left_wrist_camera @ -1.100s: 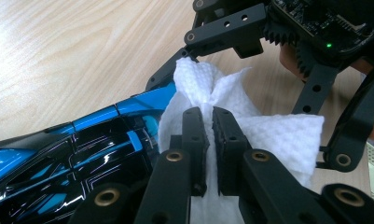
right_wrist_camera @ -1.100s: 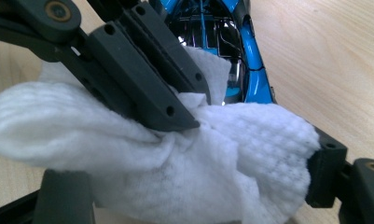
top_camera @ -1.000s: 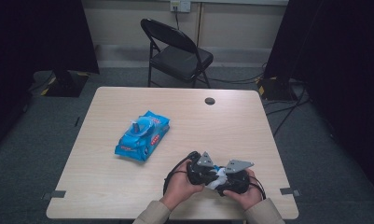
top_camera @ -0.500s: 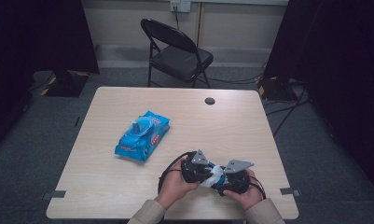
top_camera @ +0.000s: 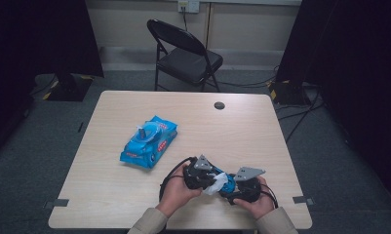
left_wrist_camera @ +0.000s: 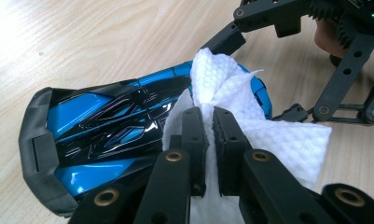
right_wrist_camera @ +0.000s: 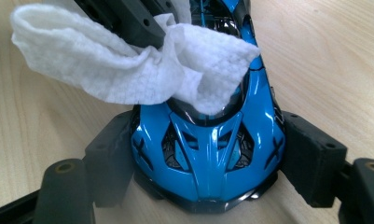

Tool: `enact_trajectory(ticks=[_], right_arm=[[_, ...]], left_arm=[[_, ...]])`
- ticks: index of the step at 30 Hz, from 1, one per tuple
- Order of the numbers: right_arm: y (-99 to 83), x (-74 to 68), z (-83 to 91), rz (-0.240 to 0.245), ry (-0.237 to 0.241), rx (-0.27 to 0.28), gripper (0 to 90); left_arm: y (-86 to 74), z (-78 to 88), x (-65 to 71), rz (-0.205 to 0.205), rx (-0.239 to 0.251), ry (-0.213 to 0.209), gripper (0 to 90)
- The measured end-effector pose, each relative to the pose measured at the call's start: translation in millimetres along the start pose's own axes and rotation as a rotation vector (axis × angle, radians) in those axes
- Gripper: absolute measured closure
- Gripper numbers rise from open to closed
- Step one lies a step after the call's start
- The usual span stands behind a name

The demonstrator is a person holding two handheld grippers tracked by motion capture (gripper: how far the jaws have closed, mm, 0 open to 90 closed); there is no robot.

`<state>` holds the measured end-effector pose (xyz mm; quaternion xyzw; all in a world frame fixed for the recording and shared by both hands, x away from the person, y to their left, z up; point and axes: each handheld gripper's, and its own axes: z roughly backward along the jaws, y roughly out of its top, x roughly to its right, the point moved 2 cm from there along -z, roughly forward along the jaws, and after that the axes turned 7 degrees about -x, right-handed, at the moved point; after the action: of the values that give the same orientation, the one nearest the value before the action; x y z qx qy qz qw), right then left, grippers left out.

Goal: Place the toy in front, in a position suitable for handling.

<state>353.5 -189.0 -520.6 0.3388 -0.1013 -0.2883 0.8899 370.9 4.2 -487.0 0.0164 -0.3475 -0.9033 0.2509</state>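
left hand-held gripper (left_wrist_camera: 208, 126): pinched shut on wipe (left_wrist_camera: 250, 126), so it can rub | right hand-held gripper (right_wrist_camera: 194, 172): clamps toy car (right_wrist_camera: 208, 154) by its sides, steadying it | car low over tabletop (top_camera: 261, 131), near edge | wipe pack (top_camera: 149, 141) parked aside

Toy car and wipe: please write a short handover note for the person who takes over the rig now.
Left gripper: shut on the white wipe, pressing it on the blue toy car.
Right gripper: jaws clamp the car by its sides, near the table's front edge.
Blue wipes pack: lies to the left, flap open.
Done: wipe taken, car held.
Left: probably finish wiping the car, then set both down.
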Motion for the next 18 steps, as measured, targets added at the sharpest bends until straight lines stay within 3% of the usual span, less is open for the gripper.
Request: enact_trajectory(ticks=[18], right_arm=[[0.0, 0.0, 0.0, 0.000, 0.000, 0.000, 26.1]], left_arm=[[-7.7, 7.2, -12.1, 0.039, 0.003, 0.011, 84.7]])
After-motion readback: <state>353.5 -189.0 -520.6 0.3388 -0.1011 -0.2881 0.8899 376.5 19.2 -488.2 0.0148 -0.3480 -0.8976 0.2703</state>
